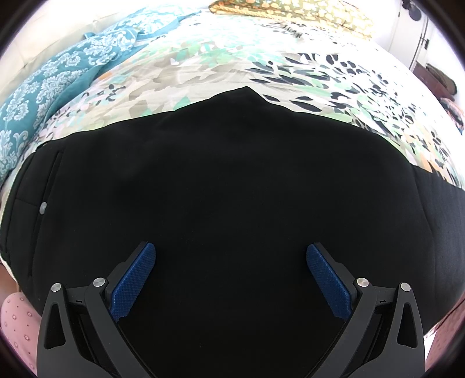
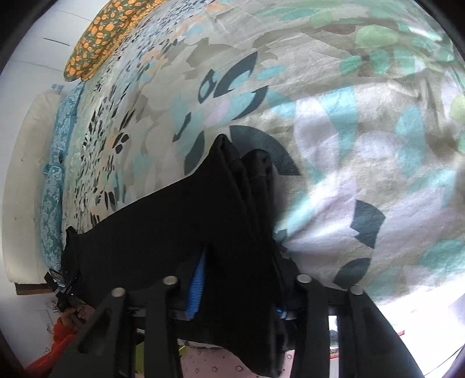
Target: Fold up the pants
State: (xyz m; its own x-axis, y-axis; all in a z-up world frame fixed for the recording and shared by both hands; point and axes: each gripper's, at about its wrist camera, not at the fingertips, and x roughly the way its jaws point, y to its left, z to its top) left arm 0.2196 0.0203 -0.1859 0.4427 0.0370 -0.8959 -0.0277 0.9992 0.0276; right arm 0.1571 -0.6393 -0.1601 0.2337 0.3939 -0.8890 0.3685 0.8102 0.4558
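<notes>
Black pants [image 1: 218,174] lie spread on a floral bed cover [image 1: 203,58]. A waistband with a silver button [image 1: 43,207] shows at the left. My left gripper [image 1: 231,258] hovers over the cloth, wide open, with nothing pinched between its blue pads [image 1: 136,285]. In the right wrist view the far end of the pants [image 2: 174,226] is bunched into folds. That bundle fills the gap of my right gripper [image 2: 241,258], which is shut on it. One blue pad [image 2: 196,288] shows; the other is mostly hidden by cloth.
An orange-flowered pillow [image 1: 290,11] lies at the far end of the bed and a teal patterned blanket [image 1: 58,78] along its left side. Pink dotted fabric [image 1: 17,319] shows at the near edge. A hand with an orange sleeve [image 2: 64,331] appears in the right wrist view's lower left.
</notes>
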